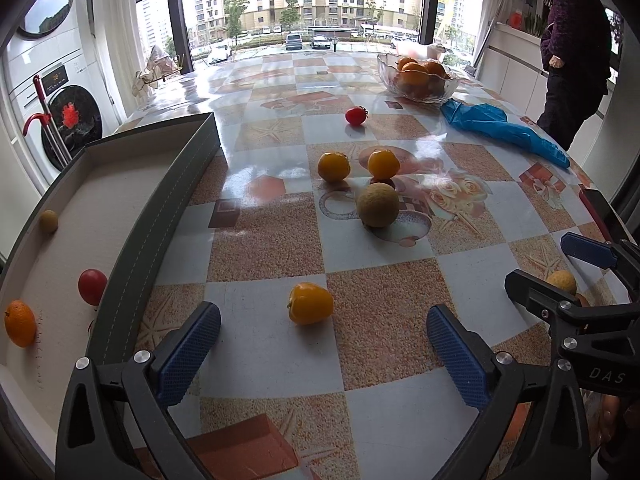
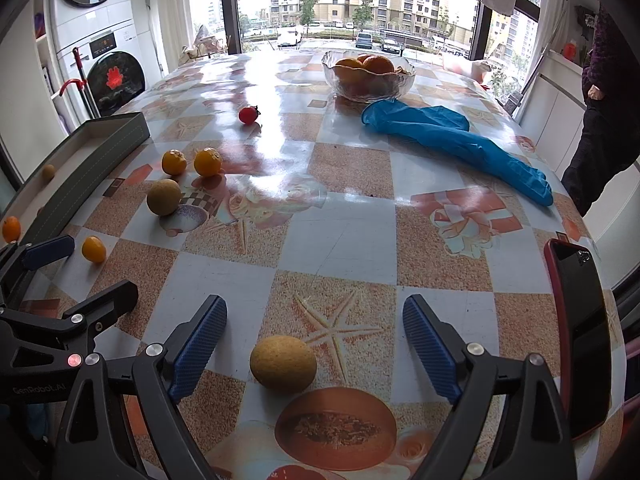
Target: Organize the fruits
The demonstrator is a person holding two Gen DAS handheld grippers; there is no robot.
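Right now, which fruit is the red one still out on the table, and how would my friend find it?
Start at the glass bowl of oranges at the far end of the checkered table. Look to its left, toward the washing machine: a small red tomato sits alone on the shiny cloth. The fruits nearest it are yellow or tan, and it is the only red one outside the grey tray.

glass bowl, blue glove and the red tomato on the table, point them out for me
glass bowl [image 2: 394, 80], right wrist view, on its clear front wall near the rim
blue glove [image 2: 452, 136], right wrist view, on the middle of the glove
red tomato [image 1: 355, 116], left wrist view, on the centre of its skin
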